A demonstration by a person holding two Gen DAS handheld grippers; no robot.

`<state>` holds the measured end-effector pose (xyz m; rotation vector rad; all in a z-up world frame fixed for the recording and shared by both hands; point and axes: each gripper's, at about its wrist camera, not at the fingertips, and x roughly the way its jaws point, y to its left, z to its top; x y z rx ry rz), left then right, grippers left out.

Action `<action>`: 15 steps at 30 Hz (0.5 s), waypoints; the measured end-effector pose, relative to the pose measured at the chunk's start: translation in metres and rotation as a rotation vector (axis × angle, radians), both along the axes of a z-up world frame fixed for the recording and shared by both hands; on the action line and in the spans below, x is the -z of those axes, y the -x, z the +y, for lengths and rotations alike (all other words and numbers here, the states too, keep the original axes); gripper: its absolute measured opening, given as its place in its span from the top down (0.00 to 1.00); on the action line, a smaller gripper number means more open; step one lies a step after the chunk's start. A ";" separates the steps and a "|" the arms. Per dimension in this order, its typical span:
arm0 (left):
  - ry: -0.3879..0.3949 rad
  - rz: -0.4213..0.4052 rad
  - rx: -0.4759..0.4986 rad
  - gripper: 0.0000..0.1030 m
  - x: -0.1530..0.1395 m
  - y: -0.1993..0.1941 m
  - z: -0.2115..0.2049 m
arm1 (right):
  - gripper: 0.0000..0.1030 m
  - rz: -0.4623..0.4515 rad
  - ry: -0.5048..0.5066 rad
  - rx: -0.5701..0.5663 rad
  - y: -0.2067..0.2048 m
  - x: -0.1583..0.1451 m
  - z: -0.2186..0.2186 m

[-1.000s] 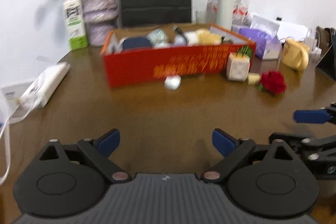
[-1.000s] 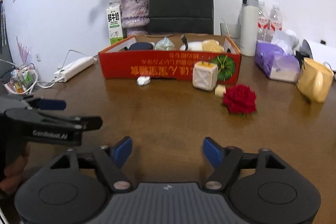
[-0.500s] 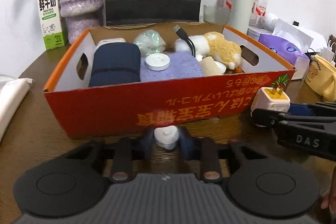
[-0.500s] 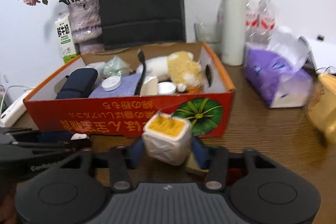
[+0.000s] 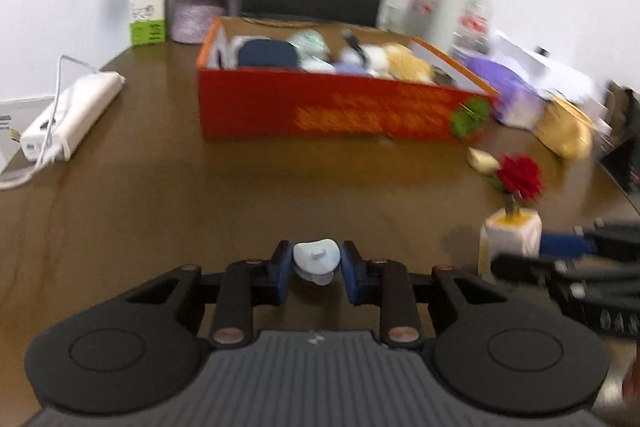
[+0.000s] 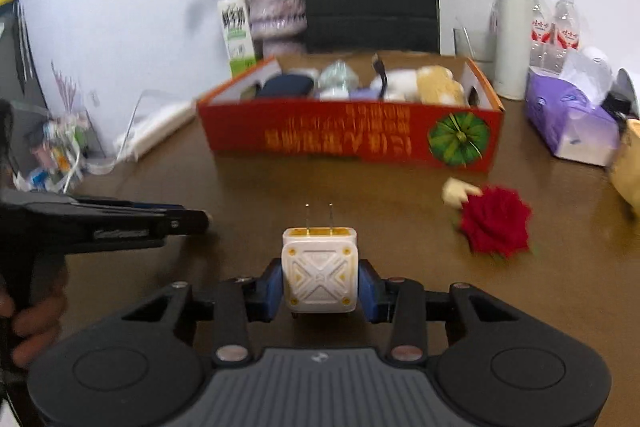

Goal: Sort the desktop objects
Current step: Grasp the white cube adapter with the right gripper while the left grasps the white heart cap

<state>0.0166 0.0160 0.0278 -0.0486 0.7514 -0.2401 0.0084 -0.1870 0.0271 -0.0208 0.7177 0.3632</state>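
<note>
Half a second earlier both grippers had been pressed up against the front of the orange-red cardboard box (image 5: 340,107); now both had drawn back toward the near edge of the brown wooden tabletop (image 5: 240,195), each carrying its catch away from the box.

The left gripper (image 5: 316,269) had its jaws clenched on the small pale-blue rounded plastic gadget (image 5: 316,259), which before had sat on the tabletop right at the foot of the box and now was pinched between the blue pads (image 5: 280,267), well apart from the box.

The right gripper (image 6: 320,285) had its jaws clenched on the white cube-shaped plug adapter with a yellow top (image 6: 319,275), its two metal prongs pointing toward the far side. Earlier the adapter had stood just before the box's green pumpkin print; now it was near, with bare tabletop between it and the box.

The red fabric rose (image 6: 496,223) and the little cream-coloured block (image 6: 456,191) touching it lay where they had been, right of the adapter. In the left wrist view the adapter (image 5: 512,239) showed at the right, held by the other gripper.
</note>
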 end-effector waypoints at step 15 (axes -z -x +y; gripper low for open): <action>-0.096 -0.064 0.075 0.73 0.013 0.069 -0.020 | 0.58 0.025 0.042 0.068 0.051 0.006 -0.006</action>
